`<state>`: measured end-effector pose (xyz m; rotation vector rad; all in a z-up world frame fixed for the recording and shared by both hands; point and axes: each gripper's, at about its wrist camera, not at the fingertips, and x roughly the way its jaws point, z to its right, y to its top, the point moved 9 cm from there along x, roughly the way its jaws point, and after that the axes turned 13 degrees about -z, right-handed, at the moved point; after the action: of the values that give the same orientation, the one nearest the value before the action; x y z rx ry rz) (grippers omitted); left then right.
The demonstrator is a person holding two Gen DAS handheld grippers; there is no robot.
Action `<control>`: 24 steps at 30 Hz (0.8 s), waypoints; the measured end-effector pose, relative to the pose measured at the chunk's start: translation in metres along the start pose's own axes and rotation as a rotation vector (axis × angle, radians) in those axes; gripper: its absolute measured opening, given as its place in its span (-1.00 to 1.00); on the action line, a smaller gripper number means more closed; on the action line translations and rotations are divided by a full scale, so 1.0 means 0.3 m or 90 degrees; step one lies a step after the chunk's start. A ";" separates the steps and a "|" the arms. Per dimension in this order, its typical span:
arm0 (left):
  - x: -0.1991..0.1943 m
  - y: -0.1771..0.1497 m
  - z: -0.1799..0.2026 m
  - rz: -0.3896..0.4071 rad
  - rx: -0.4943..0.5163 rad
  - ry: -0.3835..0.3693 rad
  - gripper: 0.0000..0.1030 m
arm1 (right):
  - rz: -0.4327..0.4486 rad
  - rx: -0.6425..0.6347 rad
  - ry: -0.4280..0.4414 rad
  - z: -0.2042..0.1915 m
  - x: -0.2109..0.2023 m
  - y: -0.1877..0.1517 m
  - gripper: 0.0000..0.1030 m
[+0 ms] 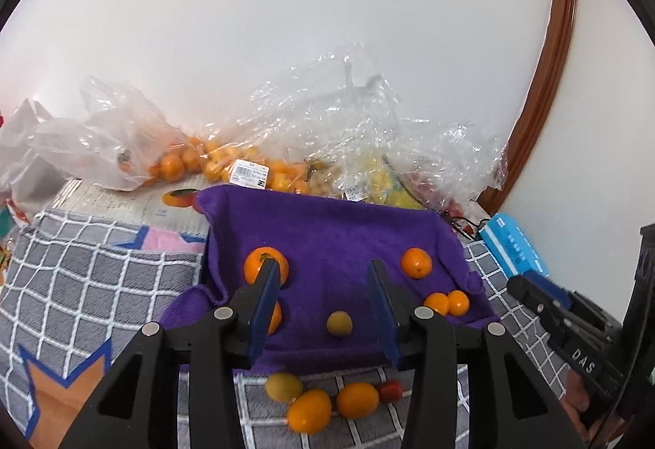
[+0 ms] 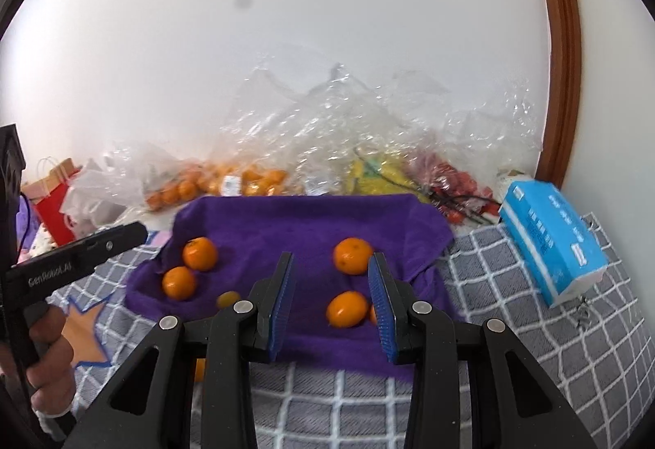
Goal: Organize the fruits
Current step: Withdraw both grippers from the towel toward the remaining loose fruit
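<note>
A purple towel (image 1: 327, 228) (image 2: 303, 219) lies on a checked blanket and carries several oranges. My left gripper (image 1: 323, 273) hangs open above it with nothing between its pads. Below the gap a small greenish fruit (image 1: 339, 323) rests on the towel. One orange (image 1: 262, 262) shows partly behind the left finger, another orange (image 1: 415, 262) lies to the right beside two small ones (image 1: 447, 303). My right gripper (image 2: 331, 269) is open over the towel's right half. An oval orange fruit (image 2: 347, 309) lies on the cloth under its gap, and a round orange (image 2: 353, 256) lies beyond its tips.
Clear plastic bags with oranges (image 1: 213, 162), yellow fruit (image 2: 376, 166) and red fruit (image 2: 454, 179) line the wall. Loose fruits (image 1: 323, 400) sit on the blanket (image 2: 511, 326) in front of the towel. A blue tissue pack (image 2: 552, 240) lies at the right, and a red paper bag (image 2: 53, 199) at the left.
</note>
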<state>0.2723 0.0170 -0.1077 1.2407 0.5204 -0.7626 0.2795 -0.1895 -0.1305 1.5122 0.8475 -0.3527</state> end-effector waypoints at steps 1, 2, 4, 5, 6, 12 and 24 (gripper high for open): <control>-0.013 -0.012 -0.001 -0.005 -0.003 -0.006 -0.19 | -0.007 -0.005 0.003 -0.015 -0.009 -0.017 -0.29; -0.022 -0.024 -0.003 -0.011 -0.005 -0.012 -0.19 | -0.011 -0.009 -0.001 -0.025 -0.015 -0.029 -0.29; -0.038 -0.053 -0.002 -0.026 -0.009 -0.025 -0.19 | -0.016 -0.021 -0.010 -0.046 -0.038 -0.057 -0.29; -0.050 -0.072 0.001 -0.033 -0.011 -0.032 -0.19 | -0.017 -0.024 -0.011 -0.053 -0.049 -0.069 -0.28; -0.056 -0.085 0.005 -0.038 -0.010 -0.035 -0.19 | -0.019 -0.026 -0.012 -0.059 -0.057 -0.079 -0.27; -0.133 -0.151 0.038 -0.034 0.014 -0.031 -0.19 | -0.018 -0.023 -0.006 -0.100 -0.106 -0.131 -0.18; -0.220 -0.235 -0.024 -0.036 0.000 -0.017 -0.19 | -0.021 -0.013 0.000 -0.148 -0.153 -0.197 -0.14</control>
<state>0.1761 0.0296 -0.1069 1.2185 0.5353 -0.8260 0.1960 -0.1653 -0.1357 1.4809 0.8745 -0.3663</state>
